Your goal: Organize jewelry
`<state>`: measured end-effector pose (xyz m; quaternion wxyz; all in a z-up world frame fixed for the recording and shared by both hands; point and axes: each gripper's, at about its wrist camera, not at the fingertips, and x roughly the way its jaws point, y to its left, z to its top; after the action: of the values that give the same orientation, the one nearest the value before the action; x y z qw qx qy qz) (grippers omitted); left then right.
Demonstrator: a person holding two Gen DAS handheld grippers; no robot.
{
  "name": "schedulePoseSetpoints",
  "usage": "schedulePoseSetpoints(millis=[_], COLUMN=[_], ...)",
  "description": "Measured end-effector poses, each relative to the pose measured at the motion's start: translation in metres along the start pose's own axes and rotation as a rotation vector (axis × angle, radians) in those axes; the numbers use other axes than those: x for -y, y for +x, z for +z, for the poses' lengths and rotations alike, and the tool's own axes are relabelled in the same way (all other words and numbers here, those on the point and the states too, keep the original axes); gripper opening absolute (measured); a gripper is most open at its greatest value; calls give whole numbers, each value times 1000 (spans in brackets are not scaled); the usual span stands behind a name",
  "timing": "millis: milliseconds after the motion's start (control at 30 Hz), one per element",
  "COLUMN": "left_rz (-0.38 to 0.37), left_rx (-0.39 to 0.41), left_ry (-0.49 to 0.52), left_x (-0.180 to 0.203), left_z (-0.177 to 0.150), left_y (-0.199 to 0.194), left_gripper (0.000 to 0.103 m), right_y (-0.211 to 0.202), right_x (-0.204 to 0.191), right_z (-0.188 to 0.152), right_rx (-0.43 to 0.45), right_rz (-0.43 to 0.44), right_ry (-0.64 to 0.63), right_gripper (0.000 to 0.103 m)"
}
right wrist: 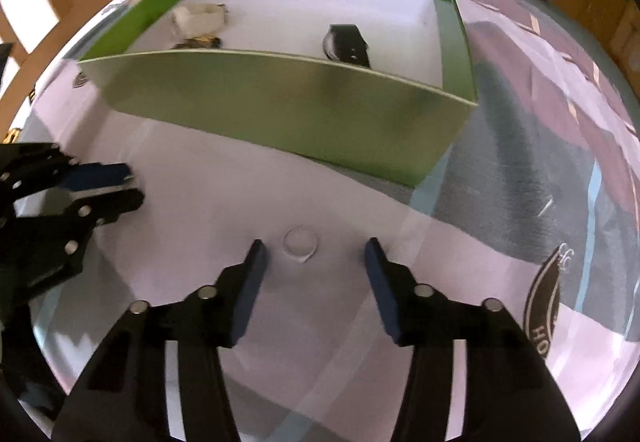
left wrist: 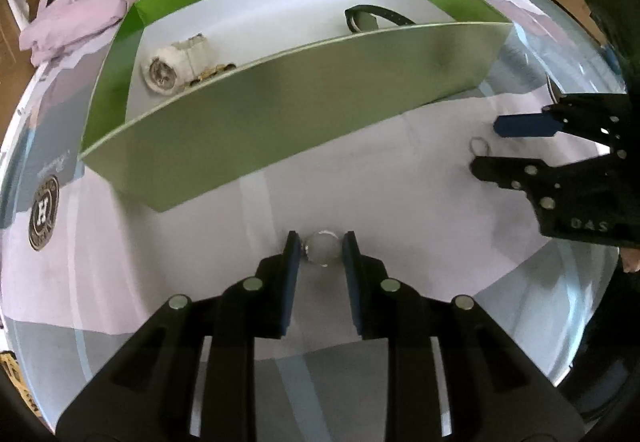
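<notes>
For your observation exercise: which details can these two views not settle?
- Gold piece, left wrist view: half hidden by the green box wall.
- Black watch, right wrist view: blurred, lower part behind the wall.
- Ring between left gripper fingers: contact unclear.

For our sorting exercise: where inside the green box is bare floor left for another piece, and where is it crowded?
Bare floor lies in the green box between the white watch and the black watch, and along the back wall. It is crowded at the white watch, with small gold pieces beside it.
</notes>
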<state>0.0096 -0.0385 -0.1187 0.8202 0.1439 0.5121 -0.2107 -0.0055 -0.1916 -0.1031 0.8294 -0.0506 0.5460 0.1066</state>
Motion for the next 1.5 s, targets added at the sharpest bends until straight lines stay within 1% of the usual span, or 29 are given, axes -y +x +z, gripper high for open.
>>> schedulePoseSetpoints(millis=[33, 67, 100, 200, 233, 267, 300, 333, 400, 433, 500, 600, 667, 700, 733, 767, 800, 833, 1000, 1100, 1167, 1233, 1267, 1300, 1333, 1367, 1400, 1433, 1500], left_rz=[5, 12, 20, 47, 40, 15, 5, 1, -10, -13, -13, 4, 11, 13, 13, 14, 17, 14, 49, 18, 10, -6, -22, -37, -51, -49, -37, -26, -21], left_rx=[5, 8, 13, 28, 30, 32, 36, 40, 37, 33, 23, 20, 22, 22, 23, 24, 27, 25, 33, 39, 46, 54, 55, 52, 45, 40, 44, 44, 32], left_ry=[-7, -15, -28, -74, -80, -88, -91, -88, -70, -60, -45, -24, -19, -18, -19, -22, -23, -27, -59, -84, -84, -78, -69, -54, -22, 17, 42, 63, 62], left_x=[-1, -2, -3, -12, -15, -17, -17, -16, -12, -9, -6, 1, 3, 3, 1, 1, 1, 1, -8, -13, -13, -13, -12, -11, -8, -3, 1, 5, 5], left_z=[1, 1, 1, 3, 2, 1, 1, 1, 0, -1, -1, -1, -2, -1, -1, -1, -1, 0, 2, 3, 3, 2, 2, 1, -1, -3, -6, -9, -10], left_y=[0, 0, 0, -3, -5, -7, -9, -11, -13, -12, -10, -5, -5, -4, -4, -4, -4, -3, -2, -5, -8, -13, -15, -17, -20, -21, -23, -23, -19], left_gripper=[22, 23, 22, 22, 22, 22, 22, 22, 23, 24, 30, 33, 33, 33, 33, 31, 25, 23, 22, 22, 22, 23, 27, 39, 48, 56, 57, 57, 57], right_y=[0, -1, 1, 0, 0, -2, -4, -8, -15, -17, -14, -5, -2, -1, -1, -1, -1, -1, -1, -2, -3, -7, -10, -12, -14, -14, -13, -11, -4], right_x=[-1, -3, -4, 0, 1, 1, 2, 1, -1, -2, -5, -8, -8, -10, -11, -12, -13, -13, -14, -14, -14, -14, -14, -14, -14, -13, -13, -12, -11], right_z=[1, 3, 6, 9, 9, 9, 8, 7, 3, 2, 1, 1, 0, 1, 2, 2, 3, 3, 3, 4, 4, 3, 2, 1, 0, -2, -3, -5, -6], right_rx=[10, 12, 14, 21, 23, 29, 31, 32, 42, 44, 31, 13, 5, 6, 3, 1, 4, 5, 14, 25, 24, 24, 28, 27, 19, 9, 3, -4, -30], right_rz=[-2, 7, 12, 12, 13, 10, 7, 12, 19, 14, 5, -12, -20, -22, -11, -5, -8, -9, -11, -21, -19, -6, 0, 2, -2, -12, -20, -23, -26], right_ry=[-2, -10, -8, 23, 25, 22, 20, 15, 0, -8, -24, -21, -26, -28, -30, -33, -41, -42, -42, -40, -41, -44, -48, -55, -65, -76, -81, -81, -72], right_gripper=[38, 29, 18, 18, 18, 18, 20, 29, 41, 41, 41, 41, 41, 35, 22, 18, 18, 18, 18, 18, 21, 37, 39, 42, 50, 53, 55, 55, 55])
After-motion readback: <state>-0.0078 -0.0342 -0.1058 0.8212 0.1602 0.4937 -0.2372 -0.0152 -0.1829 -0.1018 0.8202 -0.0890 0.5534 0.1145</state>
